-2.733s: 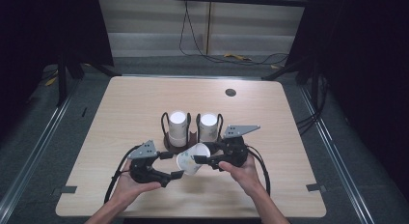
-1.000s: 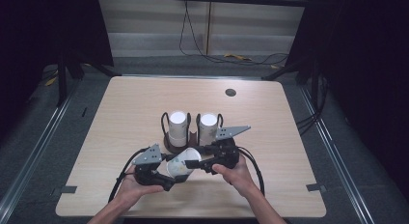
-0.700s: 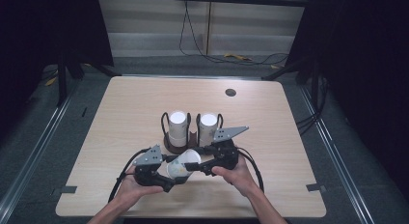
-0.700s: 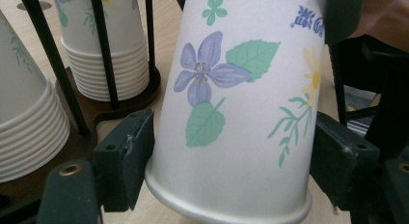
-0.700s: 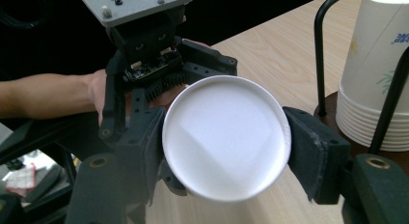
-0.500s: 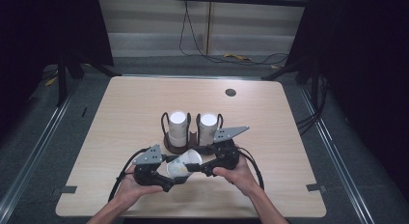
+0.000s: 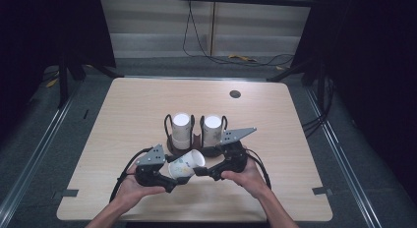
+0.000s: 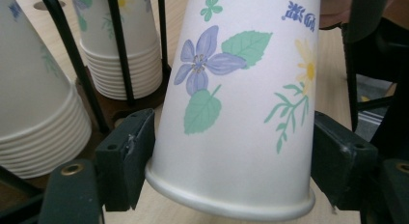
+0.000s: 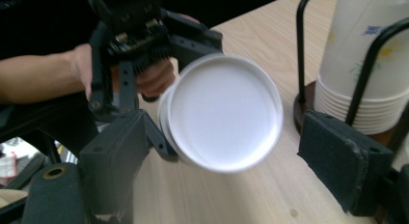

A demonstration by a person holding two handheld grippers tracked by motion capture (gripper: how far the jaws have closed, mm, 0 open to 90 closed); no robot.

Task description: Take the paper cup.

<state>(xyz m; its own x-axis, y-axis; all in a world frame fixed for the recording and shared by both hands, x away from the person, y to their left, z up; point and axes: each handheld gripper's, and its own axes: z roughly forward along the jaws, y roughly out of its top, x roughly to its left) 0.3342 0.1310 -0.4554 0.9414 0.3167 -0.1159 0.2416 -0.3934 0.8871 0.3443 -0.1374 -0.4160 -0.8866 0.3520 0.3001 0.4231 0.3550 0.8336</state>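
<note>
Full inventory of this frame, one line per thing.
Loose paper cup: 1, white with flower print, between the left gripper's pads, bottom toward the right gripper.
Cup stacks: 2, white floral, upside down in the holder.
Cup holder: 1, dark base with black wire loops, mid table.
Table: 1, light wood, with a dark round hole at far right.
Cables: several, dark, floor beyond the table.
Left gripper: black, shut on the cup.
Right gripper: black, jaws just opened, clear of the cup's bottom.
Hands: 2, near edge.
</note>
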